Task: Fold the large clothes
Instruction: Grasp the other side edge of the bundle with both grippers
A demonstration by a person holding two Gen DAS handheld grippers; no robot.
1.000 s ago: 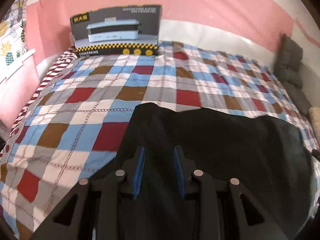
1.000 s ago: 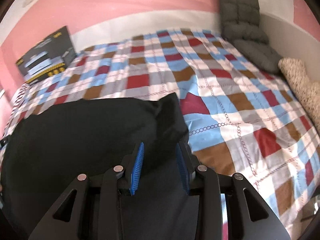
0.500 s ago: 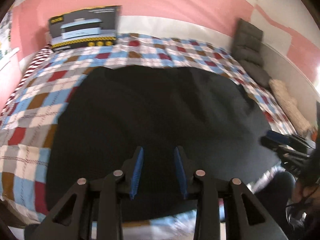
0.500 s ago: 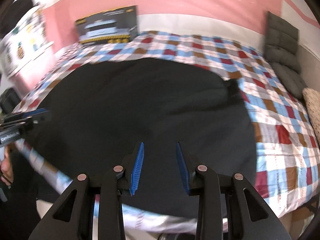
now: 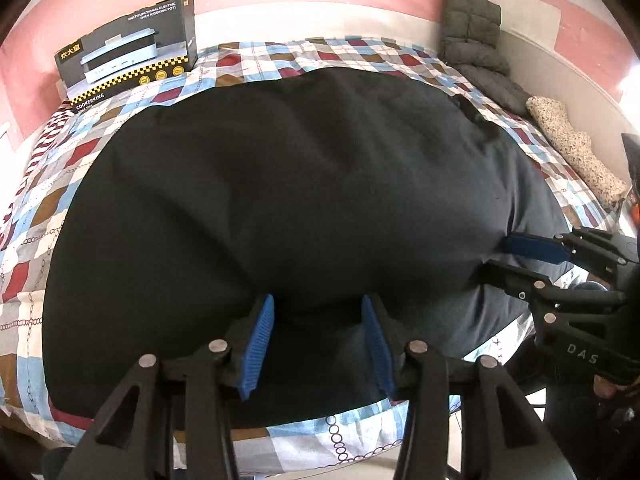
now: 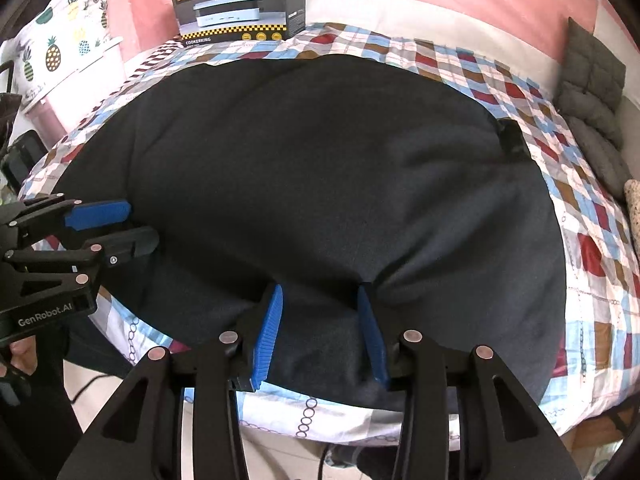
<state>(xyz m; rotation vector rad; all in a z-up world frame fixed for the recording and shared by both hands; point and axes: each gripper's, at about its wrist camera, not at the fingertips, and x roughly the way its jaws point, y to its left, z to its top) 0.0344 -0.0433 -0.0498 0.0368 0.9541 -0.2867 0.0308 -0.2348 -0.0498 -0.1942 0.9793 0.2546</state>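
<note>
A large black garment (image 5: 296, 200) lies spread wide over the checked bed; it also fills the right wrist view (image 6: 320, 184). My left gripper (image 5: 318, 304) is open, its blue pads on either side of a raised bulge of the cloth at the near edge. My right gripper (image 6: 320, 294) is open the same way over the near hem. The right gripper shows at the right of the left wrist view (image 5: 508, 256), and the left gripper at the left of the right wrist view (image 6: 136, 224). Neither gripper pinches the cloth.
A checked bedsheet (image 5: 36, 208) covers the bed. A black cooker box (image 5: 128, 60) stands at the far edge against the pink wall. Grey cushions (image 5: 476, 48) and a speckled pillow (image 5: 572, 144) lie at the far right. The floor (image 6: 104, 384) is below the near bed edge.
The garment, bunched near me a second ago, is now spread wide across the bed. Both grippers have pulled back to the near bed edge and stand wider open.
</note>
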